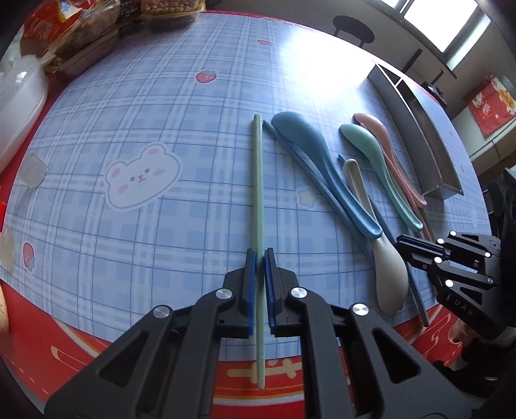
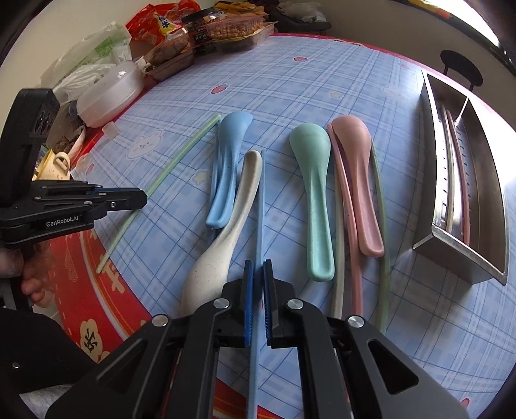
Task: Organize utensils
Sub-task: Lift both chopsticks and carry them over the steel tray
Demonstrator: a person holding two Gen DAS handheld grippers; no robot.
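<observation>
My left gripper (image 1: 260, 254) is shut on a pale green chopstick (image 1: 257, 180) that lies along the blue checked tablecloth; the chopstick also shows in the right wrist view (image 2: 167, 170). My right gripper (image 2: 258, 267) is shut on a blue chopstick (image 2: 260, 199). Beside it lie a blue spoon (image 2: 229, 154), a cream spoon (image 2: 219, 245), a teal spoon (image 2: 314, 180) and a pink spoon (image 2: 356, 167), with pink, cream and green chopsticks (image 2: 350, 225) around them. A steel divided tray (image 2: 477, 225) at the right holds chopsticks.
Snack packets (image 2: 180, 35), a white lidded container (image 2: 109, 93) and plastic bags crowd the table's far left. A small cup (image 2: 56, 164) stands near the left edge. A black stool (image 1: 353, 27) stands beyond the table.
</observation>
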